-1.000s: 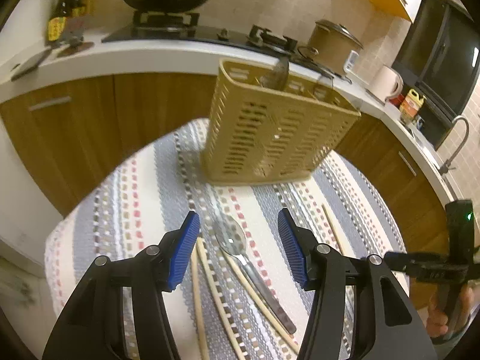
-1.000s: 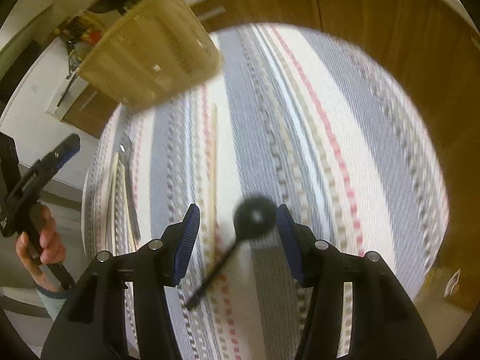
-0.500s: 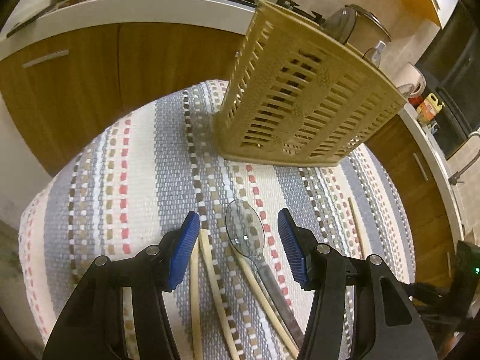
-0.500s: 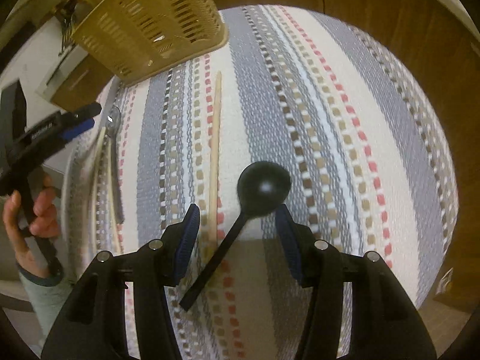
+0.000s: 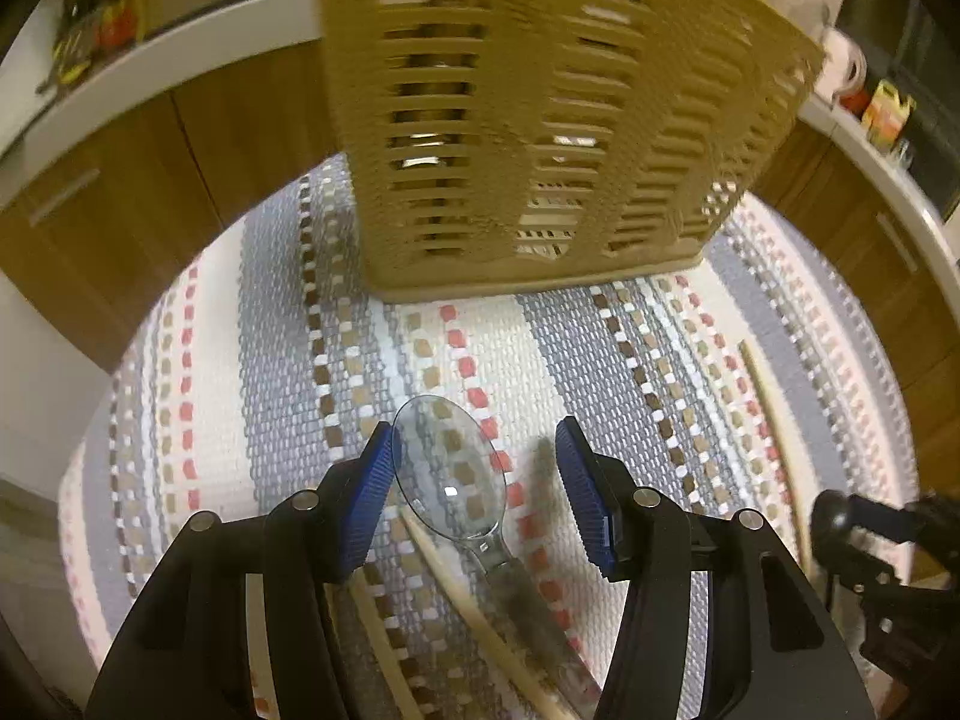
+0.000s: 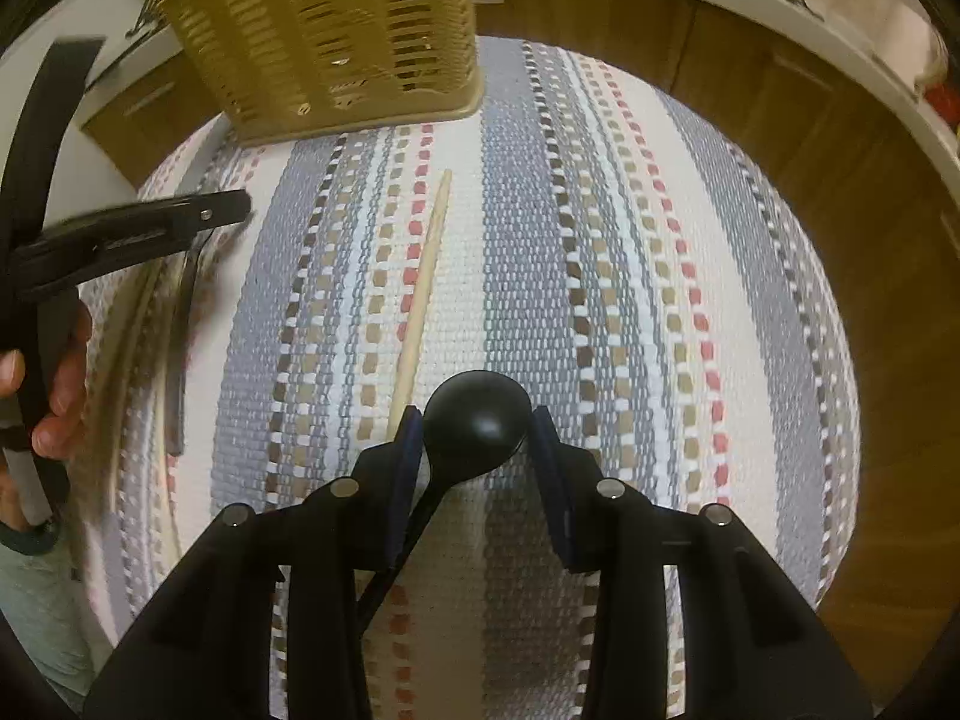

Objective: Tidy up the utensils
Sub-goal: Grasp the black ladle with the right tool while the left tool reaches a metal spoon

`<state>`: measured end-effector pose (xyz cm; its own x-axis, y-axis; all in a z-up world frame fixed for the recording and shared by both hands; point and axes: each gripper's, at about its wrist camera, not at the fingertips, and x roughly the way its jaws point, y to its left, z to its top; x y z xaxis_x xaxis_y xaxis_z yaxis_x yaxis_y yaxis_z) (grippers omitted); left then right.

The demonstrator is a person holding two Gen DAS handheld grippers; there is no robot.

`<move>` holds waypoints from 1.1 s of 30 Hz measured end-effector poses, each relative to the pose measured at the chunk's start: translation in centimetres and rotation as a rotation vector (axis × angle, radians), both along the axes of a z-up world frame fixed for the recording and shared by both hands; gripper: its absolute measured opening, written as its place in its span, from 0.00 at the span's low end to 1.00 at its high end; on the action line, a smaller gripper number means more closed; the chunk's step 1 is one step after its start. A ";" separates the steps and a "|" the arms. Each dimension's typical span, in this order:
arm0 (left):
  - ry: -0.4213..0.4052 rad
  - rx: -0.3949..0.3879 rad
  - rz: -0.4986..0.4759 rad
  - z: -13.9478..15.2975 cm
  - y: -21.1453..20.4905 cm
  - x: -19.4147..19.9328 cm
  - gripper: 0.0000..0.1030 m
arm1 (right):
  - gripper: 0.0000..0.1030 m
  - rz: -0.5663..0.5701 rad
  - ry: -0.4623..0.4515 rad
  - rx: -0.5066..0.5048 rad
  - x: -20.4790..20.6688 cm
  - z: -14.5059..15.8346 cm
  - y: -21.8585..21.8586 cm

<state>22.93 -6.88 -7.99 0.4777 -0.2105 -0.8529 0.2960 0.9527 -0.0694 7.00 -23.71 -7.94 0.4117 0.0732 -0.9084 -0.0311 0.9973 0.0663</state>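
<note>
A tan slotted utensil basket (image 5: 540, 120) stands on a striped mat (image 5: 270, 360); it also shows in the right wrist view (image 6: 324, 42). My left gripper (image 5: 477, 486) is open, its blue pads on either side of a clear plastic spoon (image 5: 450, 468) that lies on the mat beside wooden chopsticks (image 5: 474, 606). My right gripper (image 6: 477, 456) has its pads on either side of the bowl of a black spoon (image 6: 477, 420), close against it, with the handle running back under the left finger. A single chopstick (image 6: 423, 282) lies just ahead of it.
Wooden cabinet fronts (image 5: 120, 180) and a white counter edge (image 5: 120, 78) curve behind the mat. The left gripper and the hand holding it show at the left of the right wrist view (image 6: 120, 234). Another chopstick (image 5: 774, 420) lies at the mat's right.
Both grippers have moved forward and down toward the mat. The left pads now flank the clear spoon's bowl. The right pads have narrowed around the black spoon's bowl.
</note>
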 end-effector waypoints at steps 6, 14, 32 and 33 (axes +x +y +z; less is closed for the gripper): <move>-0.046 0.071 -0.017 0.0 -1.9 -0.3 0.27 | 0.29 0.023 -0.036 -0.029 0.1 0.3 -0.5; -0.010 -0.151 -0.062 1.8 -1.6 -0.5 0.01 | 0.27 0.071 -0.074 0.036 2.2 2.1 -2.8; 0.068 -0.187 -0.074 0.7 1.2 -0.6 0.37 | 0.45 -0.010 -0.045 0.197 4.3 2.4 -7.3; 0.077 -0.194 -0.076 0.9 1.2 -0.6 0.41 | 0.52 -0.026 -0.047 0.219 4.1 2.6 -7.8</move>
<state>22.29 -5.67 -7.08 0.3888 -0.4072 -0.8265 0.3532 0.8944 -0.2745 11.14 -31.47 -5.37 0.4577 0.2549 -0.8518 -0.0135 0.9599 0.2800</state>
